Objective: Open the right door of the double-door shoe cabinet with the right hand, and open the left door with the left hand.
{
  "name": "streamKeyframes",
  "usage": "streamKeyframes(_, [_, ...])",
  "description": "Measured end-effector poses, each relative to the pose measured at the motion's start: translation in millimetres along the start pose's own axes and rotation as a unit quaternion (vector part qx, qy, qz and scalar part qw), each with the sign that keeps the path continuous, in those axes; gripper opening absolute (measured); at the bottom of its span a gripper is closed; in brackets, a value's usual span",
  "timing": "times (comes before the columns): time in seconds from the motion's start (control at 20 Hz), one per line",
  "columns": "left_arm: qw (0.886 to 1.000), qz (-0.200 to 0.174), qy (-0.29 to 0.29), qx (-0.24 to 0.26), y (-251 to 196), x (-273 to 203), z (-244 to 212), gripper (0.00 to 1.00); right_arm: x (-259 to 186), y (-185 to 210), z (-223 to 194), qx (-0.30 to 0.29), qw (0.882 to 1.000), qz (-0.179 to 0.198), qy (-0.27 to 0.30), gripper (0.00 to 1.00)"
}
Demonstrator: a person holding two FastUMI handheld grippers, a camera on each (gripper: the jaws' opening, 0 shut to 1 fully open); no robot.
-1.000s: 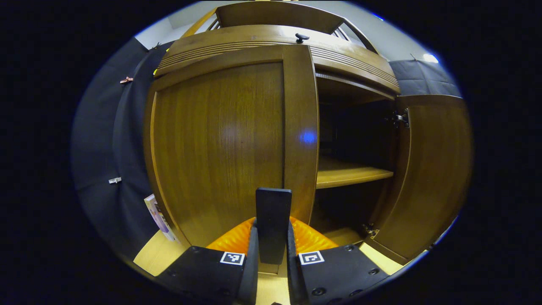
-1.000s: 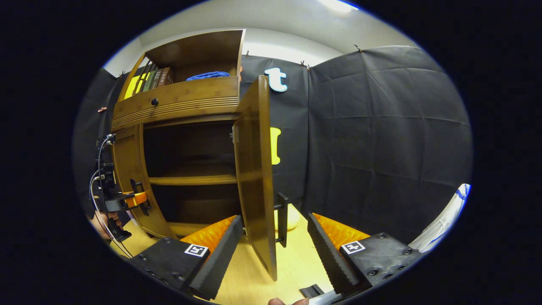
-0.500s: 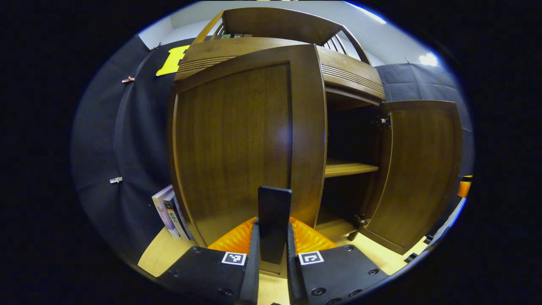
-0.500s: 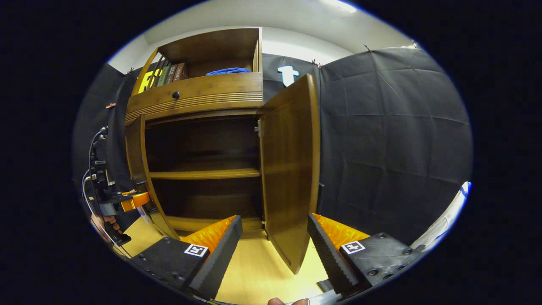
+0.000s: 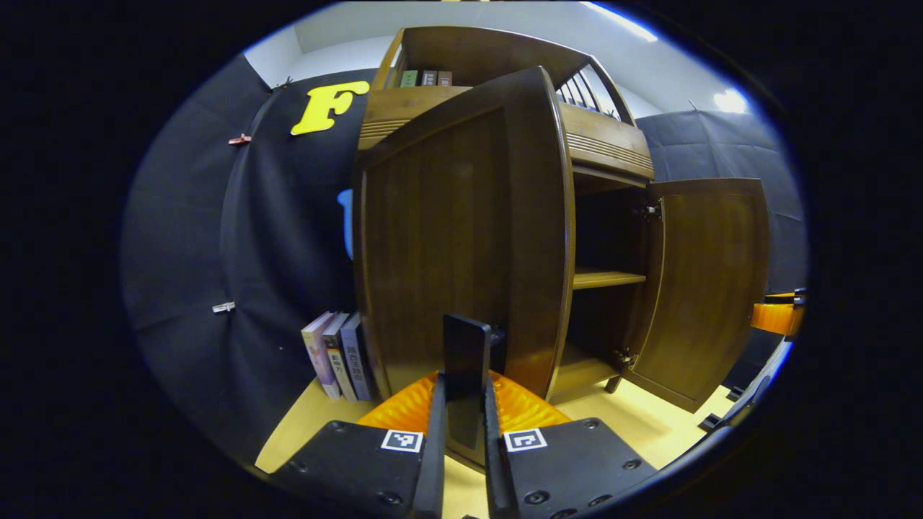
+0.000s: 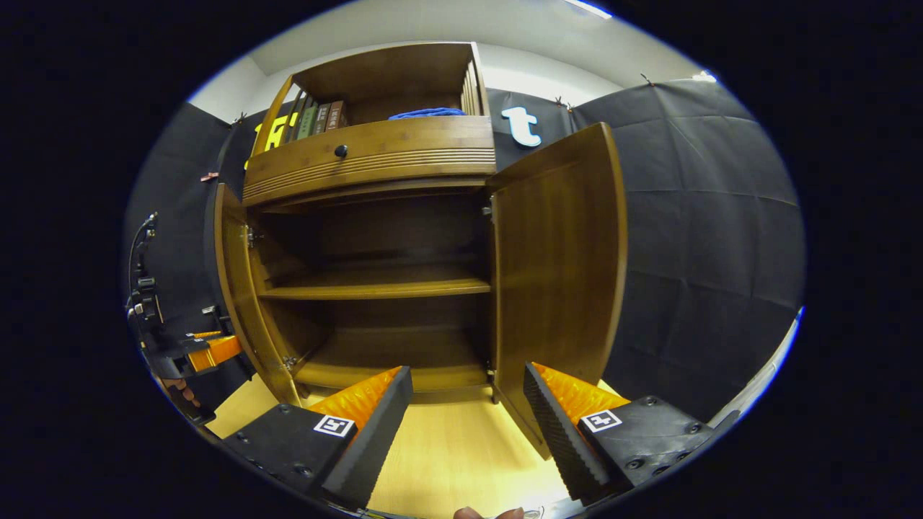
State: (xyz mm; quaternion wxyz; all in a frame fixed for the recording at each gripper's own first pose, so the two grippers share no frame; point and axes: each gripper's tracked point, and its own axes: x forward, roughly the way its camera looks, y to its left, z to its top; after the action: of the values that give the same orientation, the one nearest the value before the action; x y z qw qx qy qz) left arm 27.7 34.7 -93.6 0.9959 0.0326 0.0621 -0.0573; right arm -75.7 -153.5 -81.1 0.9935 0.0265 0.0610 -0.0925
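My left gripper view sits low and close against the left door [image 5: 461, 238], facing its outer face. My right gripper view stands farther back, facing the open cabinet [image 6: 375, 288] squarely. Both share the inner shelf [image 5: 606, 277] and right door [image 6: 559, 274].

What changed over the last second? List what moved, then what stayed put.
The left door swung further outward, pulled by the left gripper, whose fingers stayed clamped on the door's handle. Books beside the cabinet came into sight. The right gripper backed away from the right door, which now stands wide open. Unchanged: right gripper open and empty, inner shelf bare.
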Motion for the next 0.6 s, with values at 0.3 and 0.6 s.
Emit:
streamKeyframes(0.3, [0.999, 0.038, 0.000, -0.005, 45, -26, -6, 0.20, 1, 37, -6, -0.001, 0.999, 0.034, 0.002, 0.98])
streamKeyframes(0.6, [0.997, 0.063, -0.013, -0.029, 90, -50, -2, 0.12, -3, 62, -9, -0.009, 0.998, 0.059, 0.003, 0.98])
